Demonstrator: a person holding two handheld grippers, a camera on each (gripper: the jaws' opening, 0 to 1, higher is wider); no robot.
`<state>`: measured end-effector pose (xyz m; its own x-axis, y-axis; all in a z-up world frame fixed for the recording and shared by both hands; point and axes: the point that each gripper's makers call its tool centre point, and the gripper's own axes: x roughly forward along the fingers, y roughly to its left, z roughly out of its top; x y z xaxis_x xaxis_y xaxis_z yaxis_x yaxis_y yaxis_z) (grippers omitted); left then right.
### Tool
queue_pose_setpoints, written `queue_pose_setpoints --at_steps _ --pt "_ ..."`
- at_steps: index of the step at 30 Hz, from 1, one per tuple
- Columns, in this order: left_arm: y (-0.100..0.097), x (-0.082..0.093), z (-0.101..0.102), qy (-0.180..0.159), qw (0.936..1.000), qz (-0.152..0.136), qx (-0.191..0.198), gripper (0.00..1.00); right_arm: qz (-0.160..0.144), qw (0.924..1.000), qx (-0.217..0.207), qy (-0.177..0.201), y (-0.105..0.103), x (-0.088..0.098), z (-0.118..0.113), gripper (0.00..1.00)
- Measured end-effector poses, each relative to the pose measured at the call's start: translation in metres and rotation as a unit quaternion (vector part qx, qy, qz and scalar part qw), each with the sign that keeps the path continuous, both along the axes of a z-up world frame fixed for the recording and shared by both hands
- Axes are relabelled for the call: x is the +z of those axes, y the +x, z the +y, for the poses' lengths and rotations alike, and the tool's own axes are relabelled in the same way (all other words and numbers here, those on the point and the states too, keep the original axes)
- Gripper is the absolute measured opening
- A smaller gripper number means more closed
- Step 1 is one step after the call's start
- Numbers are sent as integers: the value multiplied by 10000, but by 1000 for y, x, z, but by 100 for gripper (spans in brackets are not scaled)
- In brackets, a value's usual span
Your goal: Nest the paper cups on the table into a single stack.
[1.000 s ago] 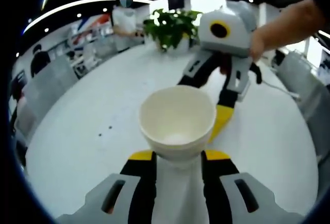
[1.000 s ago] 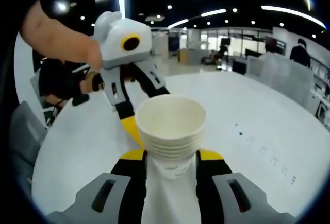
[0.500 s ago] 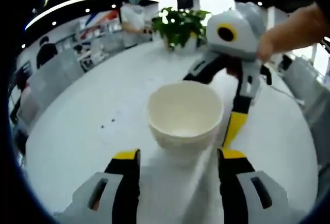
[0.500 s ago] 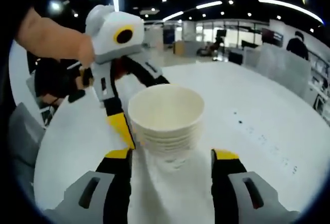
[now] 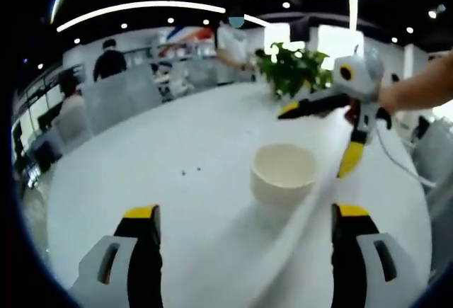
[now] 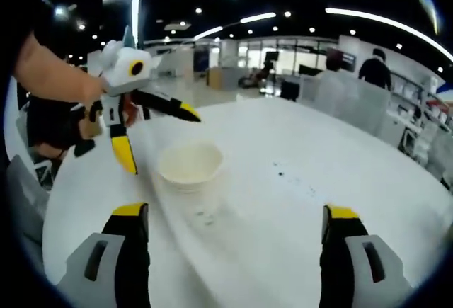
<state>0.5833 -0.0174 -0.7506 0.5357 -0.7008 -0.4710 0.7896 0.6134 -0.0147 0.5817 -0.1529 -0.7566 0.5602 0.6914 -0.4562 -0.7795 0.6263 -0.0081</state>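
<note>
Both tools have let go and drawn back since a second ago: then each was clamped around the paper cup stack, with the cups looming large just above the jaws; half a second ago the jaws had spread, and the stack now stands farther off on the white tabletop (image 5: 141,180) with nothing touching it. In the left gripper view the left tool (image 5: 244,248) is released, its yellow-tipped jaws spread wide at the bottom, and the paper cup stack (image 5: 283,173) sits well ahead of them, a little right of centre. In the right gripper view the right tool (image 6: 237,241) is likewise spread wide, with the same stack (image 6: 190,165) ahead and to the left of the gap. The stack stands upright, its long axis vertical, open mouth facing up and the narrow base on the tabletop; several nested rims show as rings just below the top lip. The opposite tool appears beyond the stack in each view, held by a bare hand, with its jaws apart and clear of the cups. A potted plant (image 5: 294,67) stands at the far edge of the tabletop.
</note>
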Motion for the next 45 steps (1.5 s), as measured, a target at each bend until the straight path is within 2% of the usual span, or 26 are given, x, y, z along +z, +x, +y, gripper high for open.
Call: queue_pose_setpoints --at_steps 3,5,7,9,11,14,18,25,29,34,39,42,45 --pt "-5 5 8 38 10000 -67 55 99 -56 9999 -119 44 -6 3 -3 100" --pt "-8 10 15 81 9997 -151 149 99 -6 9994 -232 252 -12 8 -3 100" --pt "-13 16 17 -28 9996 -249 155 99 -71 9992 -236 302 -19 12 -6 100" --pt "-17 22 19 -110 9989 -426 137 99 -153 9992 -238 269 -25 15 -9 100" --pt "-26 25 27 -103 9981 -594 120 99 -400 9987 -221 216 -31 23 -12 100" --pt "-32 25 35 -184 9984 -489 233 99 -450 9981 -218 352 -43 31 -12 100" --pt "-51 26 47 -240 9976 -555 350 99 -567 9974 -262 364 -62 38 -17 100" --pt "-86 28 64 -475 9950 -527 703 99 -580 9974 -355 247 -96 38 -28 100" --pt "-106 33 75 -510 9929 -646 855 99 -544 9971 -456 256 -120 38 -37 100" --pt "-129 34 92 -640 9898 -552 1151 99 -631 9957 -587 330 -140 43 -49 100" --pt "-154 23 104 -410 9901 -570 1219 99 -651 9948 -686 379 -161 44 -57 100" --pt "-172 23 105 -639 9878 -537 1312 99 -636 9947 -723 369 -173 37 -60 100" --pt "-189 18 108 -712 9869 -409 1390 99 -619 9938 -838 383 -185 35 -70 100"
